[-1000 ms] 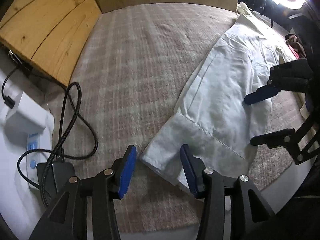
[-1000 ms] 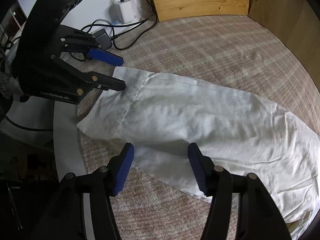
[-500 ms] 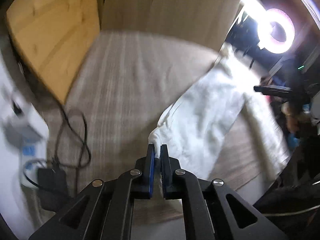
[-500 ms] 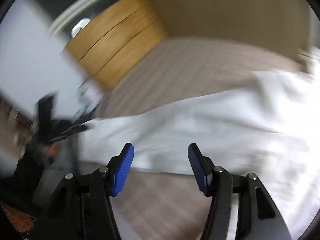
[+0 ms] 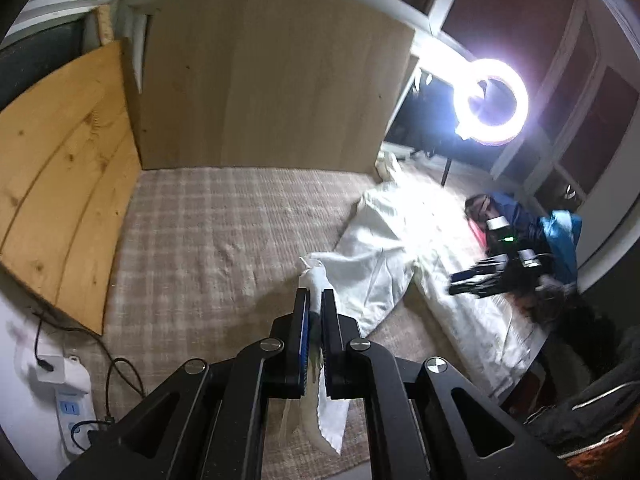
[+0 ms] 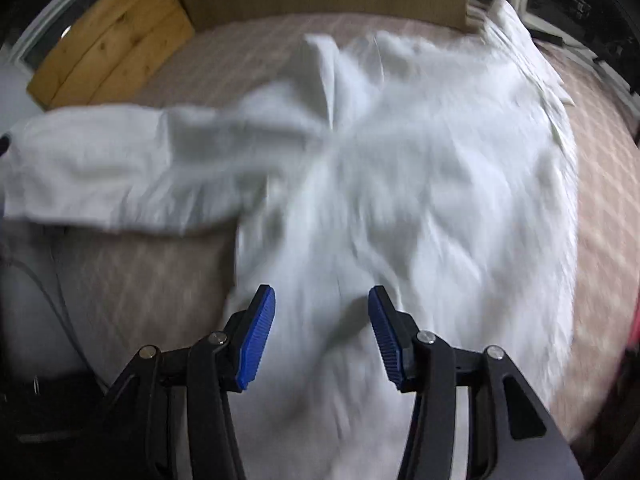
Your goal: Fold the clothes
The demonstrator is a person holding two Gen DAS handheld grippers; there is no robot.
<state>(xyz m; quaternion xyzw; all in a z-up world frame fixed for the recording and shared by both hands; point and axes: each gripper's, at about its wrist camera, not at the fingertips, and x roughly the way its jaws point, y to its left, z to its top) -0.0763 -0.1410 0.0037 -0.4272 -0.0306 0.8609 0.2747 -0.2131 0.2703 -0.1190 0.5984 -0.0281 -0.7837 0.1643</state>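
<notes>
A white long-sleeved shirt [image 6: 420, 184] lies spread on a beige checked cover [image 5: 208, 240]. My left gripper [image 5: 315, 300] is shut on the shirt's sleeve cuff [image 5: 316, 276], which is lifted off the cover, and the sleeve [image 5: 372, 272] trails back to the shirt body. White cloth hangs below the pads. My right gripper [image 6: 322, 312] is open above the shirt's lower body, nothing between its blue pads [image 6: 258, 336]. In the left wrist view the right gripper [image 5: 476, 278] shows far right over the shirt. The sleeve [image 6: 100, 172] stretches left in the blurred right wrist view.
Wooden boards [image 5: 60, 168] and a pale panel [image 5: 272, 92] wall the far and left sides. A white power strip [image 5: 68, 396] with black cables [image 5: 120, 372] lies at the near left. A bright ring light [image 5: 490, 106] and a pile of dark and blue clothes [image 5: 536, 232] stand at the right.
My left gripper shut on the sleeve cuff and lifted it, tilting upward. My right gripper, still open, swung from the sleeve toward the shirt's body.
</notes>
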